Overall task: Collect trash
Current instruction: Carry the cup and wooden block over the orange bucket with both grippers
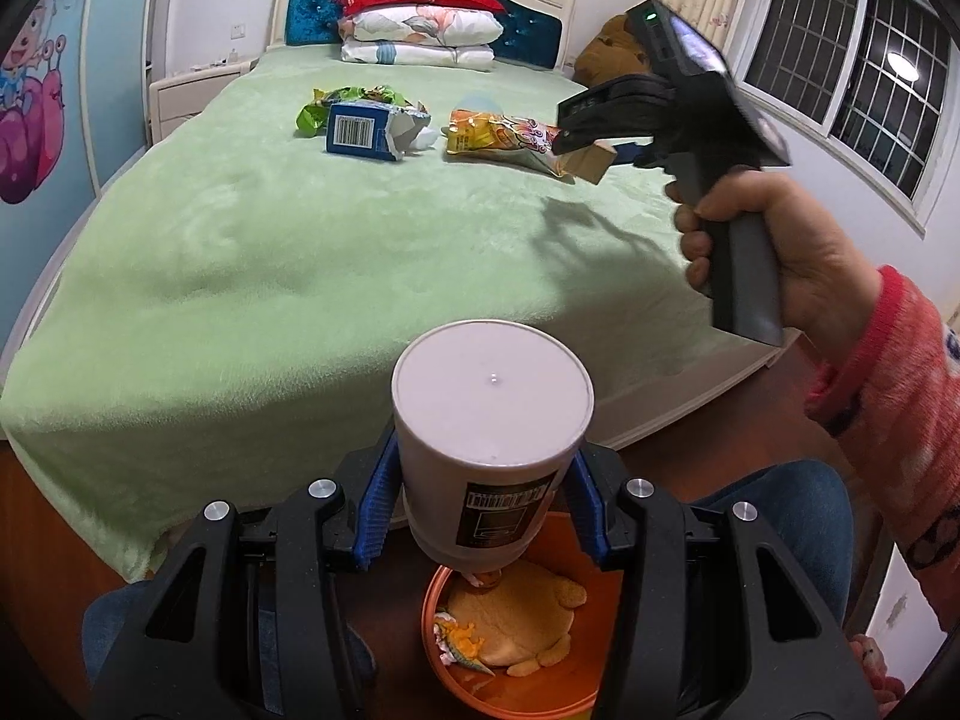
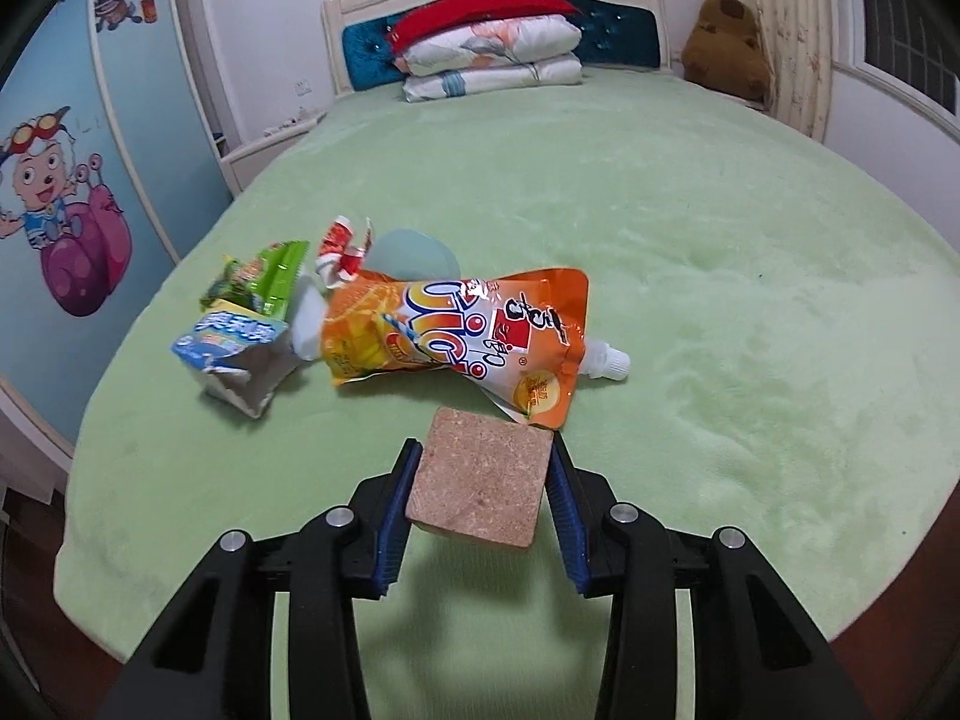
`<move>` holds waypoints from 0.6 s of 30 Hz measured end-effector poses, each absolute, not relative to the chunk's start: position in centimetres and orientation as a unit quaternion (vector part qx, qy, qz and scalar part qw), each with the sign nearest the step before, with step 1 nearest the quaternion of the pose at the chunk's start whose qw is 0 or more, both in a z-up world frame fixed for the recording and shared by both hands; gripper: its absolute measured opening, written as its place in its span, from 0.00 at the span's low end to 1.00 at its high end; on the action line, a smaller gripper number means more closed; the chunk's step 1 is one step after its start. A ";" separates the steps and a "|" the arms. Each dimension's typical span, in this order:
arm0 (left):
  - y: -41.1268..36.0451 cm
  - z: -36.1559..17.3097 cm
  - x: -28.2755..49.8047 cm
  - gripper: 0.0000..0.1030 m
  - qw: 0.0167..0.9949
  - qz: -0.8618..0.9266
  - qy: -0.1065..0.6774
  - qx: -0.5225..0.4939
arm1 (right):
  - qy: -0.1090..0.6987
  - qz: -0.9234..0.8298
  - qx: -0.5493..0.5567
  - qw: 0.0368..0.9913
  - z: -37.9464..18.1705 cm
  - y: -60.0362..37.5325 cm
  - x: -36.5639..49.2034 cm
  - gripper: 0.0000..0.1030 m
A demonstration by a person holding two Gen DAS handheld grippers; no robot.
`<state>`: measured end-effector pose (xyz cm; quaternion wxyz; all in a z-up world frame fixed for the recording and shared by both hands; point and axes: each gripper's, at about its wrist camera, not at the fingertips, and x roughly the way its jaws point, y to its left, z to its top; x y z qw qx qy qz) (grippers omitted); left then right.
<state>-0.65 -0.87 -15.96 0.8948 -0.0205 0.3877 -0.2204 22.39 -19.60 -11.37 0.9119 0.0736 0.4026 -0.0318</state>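
Observation:
My left gripper (image 1: 483,498) is shut on a white cylindrical container (image 1: 489,396). The container is tipped neck-down over the orange bin (image 1: 429,600). My right gripper (image 2: 483,480) is shut on a brown square block (image 2: 480,480), held just above the green bed cover with its shadow beneath. The left wrist view shows the same gripper (image 1: 585,144) and block (image 1: 591,161), carried by a hand in a red sleeve. Still lying on the bed are an orange drink pouch (image 2: 456,330), a torn blue carton (image 2: 234,354) and a green wrapper (image 2: 258,276).
The orange bin holds a yellow soft item (image 1: 516,618) and small scraps. Folded bedding (image 2: 492,60) is stacked at the headboard, with a brown plush toy (image 2: 726,42) in the far right corner. A nightstand (image 1: 186,90) is at the left and a window (image 1: 852,60) at the right.

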 end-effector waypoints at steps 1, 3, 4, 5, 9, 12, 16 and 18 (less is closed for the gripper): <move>-0.9 -15.9 -0.7 0.46 0.895 -0.220 0.387 -0.019 | 0.400 -0.028 0.072 0.913 -11.1 -19.7 21.9 0.39; -1.1 -15.9 -0.7 0.46 0.895 -0.220 0.388 -0.017 | 0.393 -0.019 0.063 0.917 -10.4 -19.7 20.6 0.39; -1.2 -15.9 -0.8 0.46 0.894 -0.220 0.389 -0.017 | 0.391 -0.016 0.060 0.918 -10.1 -19.7 20.0 0.39; -1.3 -16.0 -0.8 0.46 0.894 -0.221 0.390 -0.016 | 0.389 -0.012 0.056 0.919 -9.8 -19.7 19.3 0.39; -1.7 -16.3 -0.9 0.46 0.892 -0.220 0.395 -0.007 | 0.390 0.002 0.044 0.920 -9.0 -20.0 15.2 0.39; -2.0 -16.7 -1.0 0.46 0.889 -0.220 0.402 -0.004 | 0.392 0.019 0.031 0.919 -9.0 -19.9 11.9 0.39; -2.3 -17.7 -1.2 0.46 0.881 -0.221 0.418 -0.001 | 0.397 0.041 0.013 0.917 -9.9 -19.5 7.3 0.39; -2.5 -18.2 -1.3 0.46 0.877 -0.221 0.426 0.003 | 0.406 0.055 0.005 0.912 -10.8 -19.2 4.8 0.39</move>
